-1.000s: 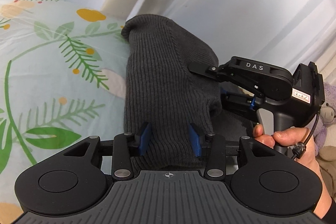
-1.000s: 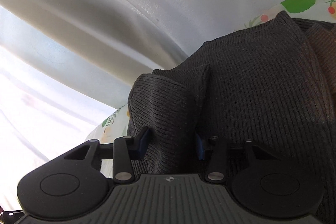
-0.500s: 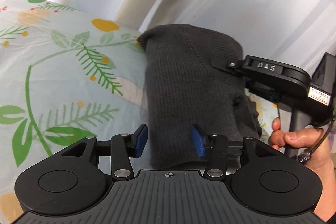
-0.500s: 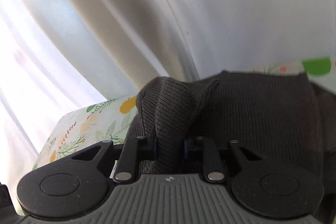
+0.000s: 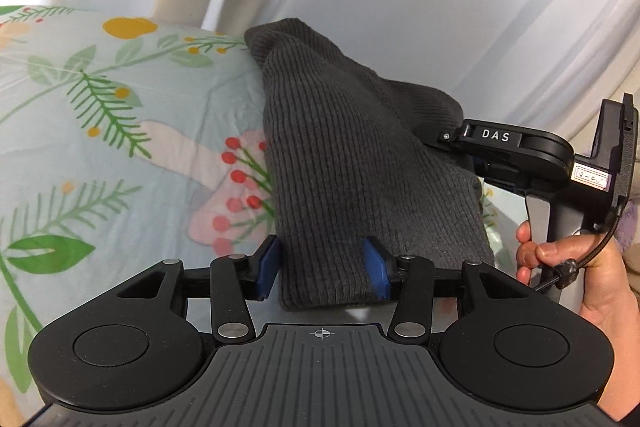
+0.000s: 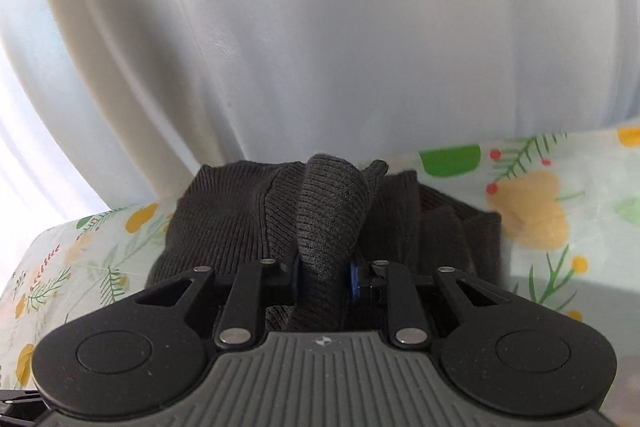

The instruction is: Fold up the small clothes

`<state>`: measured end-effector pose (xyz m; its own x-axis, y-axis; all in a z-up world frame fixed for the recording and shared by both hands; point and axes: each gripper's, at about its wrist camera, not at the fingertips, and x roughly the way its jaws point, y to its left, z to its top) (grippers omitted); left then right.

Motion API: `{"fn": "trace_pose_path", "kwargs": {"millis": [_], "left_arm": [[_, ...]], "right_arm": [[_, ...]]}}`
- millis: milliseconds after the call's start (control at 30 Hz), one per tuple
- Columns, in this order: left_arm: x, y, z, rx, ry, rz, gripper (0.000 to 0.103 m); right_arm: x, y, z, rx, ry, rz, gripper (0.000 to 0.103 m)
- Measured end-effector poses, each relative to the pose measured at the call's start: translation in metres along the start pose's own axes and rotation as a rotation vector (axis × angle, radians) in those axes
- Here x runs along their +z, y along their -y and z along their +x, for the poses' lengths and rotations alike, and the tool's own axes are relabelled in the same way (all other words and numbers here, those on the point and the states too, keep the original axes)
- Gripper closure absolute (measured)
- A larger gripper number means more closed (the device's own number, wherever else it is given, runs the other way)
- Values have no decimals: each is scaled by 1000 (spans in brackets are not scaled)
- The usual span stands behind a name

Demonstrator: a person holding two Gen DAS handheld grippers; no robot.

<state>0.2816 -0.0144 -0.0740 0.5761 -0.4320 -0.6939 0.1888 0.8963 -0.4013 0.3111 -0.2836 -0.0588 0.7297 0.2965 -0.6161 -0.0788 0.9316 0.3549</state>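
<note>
A dark grey ribbed knit garment (image 5: 340, 163) lies on the floral bedsheet (image 5: 100, 131), raised at its near side. My left gripper (image 5: 324, 267) has its blue pads on either side of the garment's near edge, closed on the thick fabric. My right gripper (image 6: 322, 277) is shut on a bunched fold of the same garment (image 6: 332, 211) and holds it up above the rest of the cloth. In the left wrist view the right gripper's body (image 5: 520, 155) sits at the garment's right edge, held by a hand.
White curtains (image 6: 320, 27) hang close behind the bed. The floral sheet (image 6: 560, 207) stretches out on both sides of the garment. A purple soft toy (image 5: 628, 227) peeks in at the far right.
The right gripper has closed tighter on the fold and lifted it. Both grippers have pulled back and up, and the garment has shifted right on the sheet.
</note>
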Motion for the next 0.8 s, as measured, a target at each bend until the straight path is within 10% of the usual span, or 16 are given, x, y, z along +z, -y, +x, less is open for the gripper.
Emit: {"fn": "trace_pose_path", "kwargs": {"millis": [233, 300, 467, 800], "left_arm": [[-3, 3, -2, 14, -13, 6, 50], [-6, 8, -5, 27, -21, 30, 49], [-12, 22, -8, 49, -41, 97, 46], [-13, 24, 3, 132, -72, 54, 46]], "right_arm": [[-2, 31, 7, 184, -25, 205, 63], [1, 17, 8, 134, -31, 111, 81], [8, -25, -24, 26, 106, -153, 83], [14, -15, -31, -113, 157, -181, 84]]}}
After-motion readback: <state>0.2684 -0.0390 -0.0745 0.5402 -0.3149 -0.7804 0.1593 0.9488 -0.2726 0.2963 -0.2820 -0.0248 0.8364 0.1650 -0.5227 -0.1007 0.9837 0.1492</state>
